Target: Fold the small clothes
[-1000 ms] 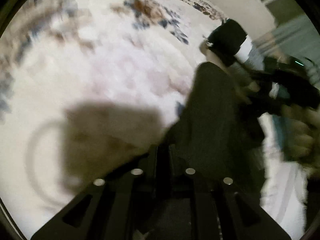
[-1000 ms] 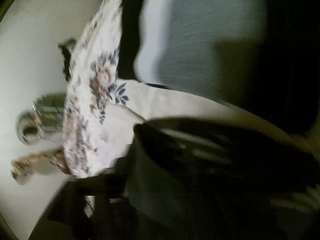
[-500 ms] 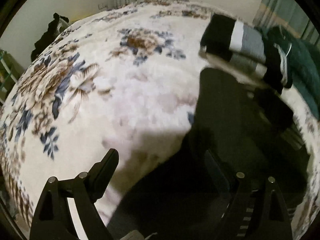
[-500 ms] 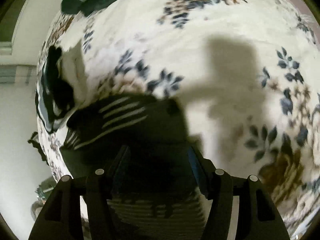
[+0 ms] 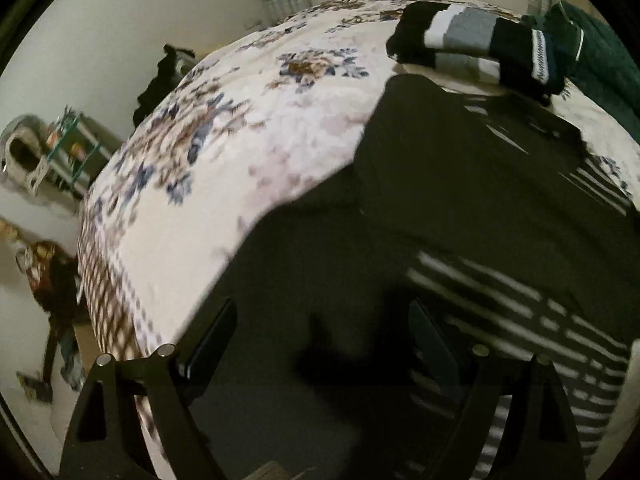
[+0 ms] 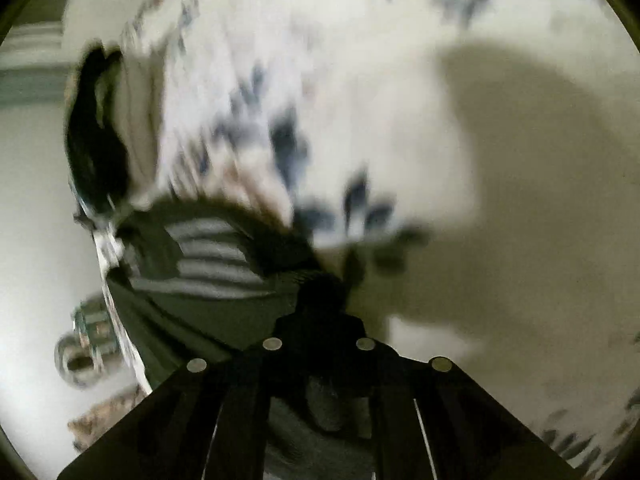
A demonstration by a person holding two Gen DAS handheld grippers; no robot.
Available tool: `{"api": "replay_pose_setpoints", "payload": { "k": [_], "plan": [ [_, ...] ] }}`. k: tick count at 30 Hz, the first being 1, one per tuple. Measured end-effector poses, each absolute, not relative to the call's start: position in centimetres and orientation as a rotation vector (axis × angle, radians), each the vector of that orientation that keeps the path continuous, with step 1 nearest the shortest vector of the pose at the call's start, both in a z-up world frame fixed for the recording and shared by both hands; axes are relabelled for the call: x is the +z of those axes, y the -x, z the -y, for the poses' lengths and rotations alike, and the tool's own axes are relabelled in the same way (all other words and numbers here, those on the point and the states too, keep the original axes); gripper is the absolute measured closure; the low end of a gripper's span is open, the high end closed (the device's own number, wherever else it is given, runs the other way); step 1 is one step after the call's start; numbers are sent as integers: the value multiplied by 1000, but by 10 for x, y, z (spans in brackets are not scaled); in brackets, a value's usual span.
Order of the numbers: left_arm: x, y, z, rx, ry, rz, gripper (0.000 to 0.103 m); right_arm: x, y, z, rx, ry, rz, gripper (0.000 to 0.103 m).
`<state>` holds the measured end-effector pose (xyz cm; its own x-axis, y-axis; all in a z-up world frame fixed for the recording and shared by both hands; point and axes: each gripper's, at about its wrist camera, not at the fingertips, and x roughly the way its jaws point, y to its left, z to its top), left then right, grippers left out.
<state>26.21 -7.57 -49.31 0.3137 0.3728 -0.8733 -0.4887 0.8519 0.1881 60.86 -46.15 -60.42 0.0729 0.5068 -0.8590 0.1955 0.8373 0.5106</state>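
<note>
pinching the dark striped garment, the right gripper fingers just closed; left gripper fingers spread wide, empty.

I can read no text, label, brand or number on anything in either wrist view.

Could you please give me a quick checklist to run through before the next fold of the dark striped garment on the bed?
1. Right gripper shut on the dark striped garment: ok; its jaws have just been closing and cloth is bunched between them.
2. Left gripper open: ok, jaws stand wide above the cloth.
3. Left gripper holding anything: not ok, nothing is pinched.
4. Garment lying flat on the floral bedspread: cannot tell, the pictures are blurred.
5. Folded pile lies apart from the garment: ok in the left wrist view.
</note>
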Motion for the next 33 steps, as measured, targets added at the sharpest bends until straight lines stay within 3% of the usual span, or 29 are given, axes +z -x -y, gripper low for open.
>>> {"api": "replay_pose_setpoints", "payload": {
  "k": [5, 8, 9, 12, 18, 24, 27, 28, 29, 30, 33],
  "plan": [
    [-508, -247, 112, 559, 126, -1149, 16, -619, -636, 458, 198, -475, -1542, 97],
    [-519, -237, 126, 548, 122, -1186, 16, -630, -643, 451, 260, -453, -1598, 90],
    [-519, -231, 129, 538, 126, -1192, 16, -626, -643, 454, 277, -470, -1607, 83],
    [-516, -211, 146, 480, 145, -1227, 16, -606, -625, 473, 323, -516, -1607, 48],
    [-524, -149, 237, 198, 108, -1397, 16, -594, -542, 534, 307, -564, -1718, 47],
    [-572, -102, 343, -51, 2, -1521, 17, -610, -471, 588, 254, -673, -1797, 47],
    [-592, -103, 374, -63, -118, -1495, 47, -615, -472, 601, 239, -728, -1761, 47],
    [-592, -105, 378, -63, -138, -1469, 64, -616, -480, 601, 247, -762, -1737, 47],
    [-588, -107, 379, -50, -143, -1444, 75, -616, -488, 599, 263, -784, -1717, 47],
    [-584, -108, 378, -33, -145, -1426, 95, -615, -501, 595, 287, -800, -1688, 47],
    [-573, -105, 373, -47, -121, -1392, 99, -614, -545, 573, 361, -798, -1613, 47]
  ]
}}
